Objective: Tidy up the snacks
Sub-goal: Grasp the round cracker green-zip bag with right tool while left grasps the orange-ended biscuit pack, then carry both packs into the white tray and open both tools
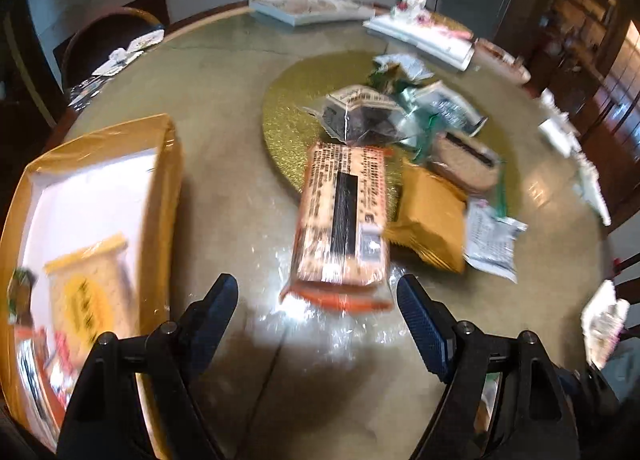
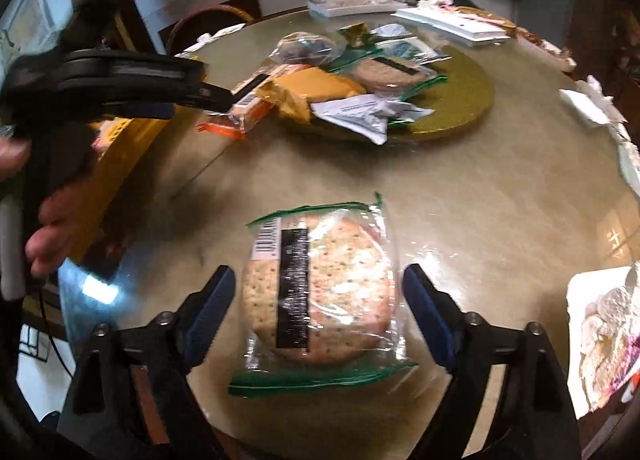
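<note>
Both tongs are spread wide. The cracker pack lies between the right tongs, not pinched; bare worktop lies around it.

A clear cracker packet with green sealed ends and a black strip down its face lies flat on the counter, apart from the rest. An orange printed packet lies half on the gold round board, beside a plain yellow packet, a white sachet and more clear-wrapped snacks heaped there. In the yellow-rimmed box lies a yellow-labelled packet.
</note>
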`<state>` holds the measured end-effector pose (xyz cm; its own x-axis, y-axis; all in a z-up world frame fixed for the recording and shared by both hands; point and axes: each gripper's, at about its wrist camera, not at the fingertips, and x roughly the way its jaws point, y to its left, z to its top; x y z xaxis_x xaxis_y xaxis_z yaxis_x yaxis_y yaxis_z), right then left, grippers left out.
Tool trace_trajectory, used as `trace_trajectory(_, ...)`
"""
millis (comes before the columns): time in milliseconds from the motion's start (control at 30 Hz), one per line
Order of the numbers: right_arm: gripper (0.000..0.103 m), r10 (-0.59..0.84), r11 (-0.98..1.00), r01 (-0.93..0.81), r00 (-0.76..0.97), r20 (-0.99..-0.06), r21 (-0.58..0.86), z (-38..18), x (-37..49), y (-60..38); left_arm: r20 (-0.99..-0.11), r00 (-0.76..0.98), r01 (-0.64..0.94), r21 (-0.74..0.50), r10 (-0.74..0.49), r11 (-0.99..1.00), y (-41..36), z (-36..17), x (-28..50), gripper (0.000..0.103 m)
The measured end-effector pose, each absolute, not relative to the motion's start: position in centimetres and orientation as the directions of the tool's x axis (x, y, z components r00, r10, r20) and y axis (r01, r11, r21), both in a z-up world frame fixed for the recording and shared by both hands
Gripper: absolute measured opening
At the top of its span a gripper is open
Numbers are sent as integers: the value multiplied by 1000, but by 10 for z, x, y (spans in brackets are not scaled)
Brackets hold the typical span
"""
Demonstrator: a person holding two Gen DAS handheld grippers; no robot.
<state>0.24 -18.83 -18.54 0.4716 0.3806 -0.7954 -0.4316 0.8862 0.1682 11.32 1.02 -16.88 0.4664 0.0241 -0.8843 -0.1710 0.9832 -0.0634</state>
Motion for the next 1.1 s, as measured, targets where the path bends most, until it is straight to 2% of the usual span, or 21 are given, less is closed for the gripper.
trace_trajectory(133, 78, 382, 893, -414, 485, -787, 179, -185, 3, -196, -905, 422, -154, -12, 55, 988, 6, -184, 135, 77)
trace_trajectory(233, 76, 376, 895, -412, 490, -787, 172, -184, 1, -197, -898, 433, -143, 8, 70, 990, -1, -186, 130, 57)
trace_trajectory(367, 76, 366, 906, -383, 501, -784, 178, -184, 3, -206, -909, 410, -146, 21, 80, 989, -3, -184, 101, 55)
trace_trajectory(700, 76, 381, 892, -421, 507, -773, 164, -186, -8, -210, -917, 397, -174, -27, 45, 984, -23, -180, -37, 57)
trace_trajectory(800, 76, 386, 888, -429, 503, -773, 165, -186, -12, -209, -911, 412, -179, -70, 11, 981, -23, -180, -43, 64)
trace_trajectory(967, 77, 385, 893, -416, 508, -771, 172, -186, -13, -210, -901, 433, -164, -54, 23, 985, -24, -176, -33, 74)
trace_trajectory(1100, 77, 369, 897, -413, 510, -777, 156, -186, -14, -208, -890, 455, -152, -29, 44, 988, -26, -176, -19, 76)
